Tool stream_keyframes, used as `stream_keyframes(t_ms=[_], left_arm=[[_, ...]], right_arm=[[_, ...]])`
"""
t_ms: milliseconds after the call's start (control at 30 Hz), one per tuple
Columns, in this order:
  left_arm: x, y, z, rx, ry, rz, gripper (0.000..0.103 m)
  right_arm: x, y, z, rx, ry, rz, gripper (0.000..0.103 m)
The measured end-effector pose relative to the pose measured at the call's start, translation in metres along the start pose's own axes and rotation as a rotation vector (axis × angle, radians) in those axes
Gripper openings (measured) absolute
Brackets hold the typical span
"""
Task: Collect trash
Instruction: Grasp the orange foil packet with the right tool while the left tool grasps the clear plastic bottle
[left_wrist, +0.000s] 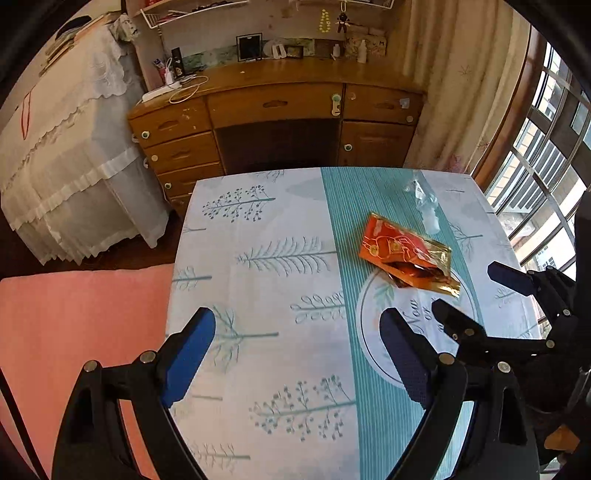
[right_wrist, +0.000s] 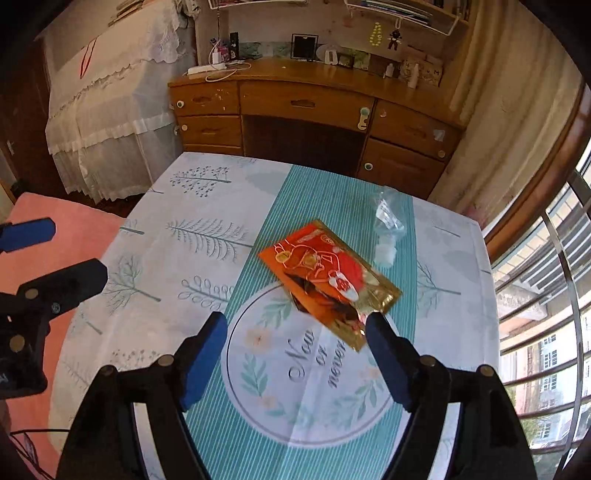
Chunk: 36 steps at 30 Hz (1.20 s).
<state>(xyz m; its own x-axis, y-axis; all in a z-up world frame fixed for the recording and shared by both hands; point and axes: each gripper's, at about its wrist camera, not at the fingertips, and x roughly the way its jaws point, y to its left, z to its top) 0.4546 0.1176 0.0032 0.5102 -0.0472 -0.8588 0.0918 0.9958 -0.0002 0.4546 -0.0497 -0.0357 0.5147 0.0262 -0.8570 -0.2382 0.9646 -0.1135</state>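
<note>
An orange-red and gold foil wrapper (left_wrist: 402, 251) (right_wrist: 325, 266) lies torn open on the teal stripe of the tablecloth. Just behind it sits a crumpled clear plastic wrapper (left_wrist: 424, 203) (right_wrist: 388, 221) with a small white piece at its near end. My left gripper (left_wrist: 297, 325) (right_wrist: 75, 249) hovers open over the left half of the table, with nothing between its blue pads. My right gripper (right_wrist: 297, 323) (left_wrist: 469, 290) is open too, above the round printed motif. Its right fingertip overlaps the foil wrapper's near corner in the right wrist view. Whether it touches I cannot tell.
The table (left_wrist: 258, 221) carries a white and teal cloth printed with trees. A wooden desk (left_wrist: 277, 103) with drawers stands behind it, lace-covered furniture (left_wrist: 74, 147) at the left. A pink surface (left_wrist: 74, 332) lies left of the table, a barred window (left_wrist: 546, 166) at the right.
</note>
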Motion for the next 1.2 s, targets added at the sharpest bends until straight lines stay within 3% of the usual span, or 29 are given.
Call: stream_keyframes(t_ms=[233, 500, 567, 800, 900, 967, 1200], left_arm=[[0.085, 0.013, 0.037, 0.012, 0.104, -0.054, 0.090], [0.145, 0.014, 0.055, 0.020, 0.185, -0.100, 0.089], [0.151, 0.013, 0.058, 0.026, 0.191, -0.112, 0.089], [0.162, 0.005, 0.067, 0.062, 0.196, -0.145, 0.089], [0.163, -0.001, 0.070, 0.081, 0.196, -0.162, 0.089], [0.164, -0.007, 0.072, 0.096, 0.194, -0.173, 0.089], [0.161, -0.033, 0.082, 0.153, 0.180, -0.221, 0.089]], right_arm=[[0.087, 0.012, 0.021, -0.111, 0.100, -0.088, 0.080], [0.131, 0.002, 0.022, -0.162, 0.166, -0.139, 0.083], [0.134, -0.002, 0.024, -0.148, 0.152, -0.137, 0.089], [0.144, -0.027, 0.028, 0.009, 0.189, -0.022, 0.090], [0.144, -0.038, 0.025, 0.069, 0.191, 0.015, 0.078], [0.140, -0.043, 0.024, 0.096, 0.185, 0.031, 0.060], [0.125, -0.063, 0.015, 0.166, 0.222, 0.093, 0.051]])
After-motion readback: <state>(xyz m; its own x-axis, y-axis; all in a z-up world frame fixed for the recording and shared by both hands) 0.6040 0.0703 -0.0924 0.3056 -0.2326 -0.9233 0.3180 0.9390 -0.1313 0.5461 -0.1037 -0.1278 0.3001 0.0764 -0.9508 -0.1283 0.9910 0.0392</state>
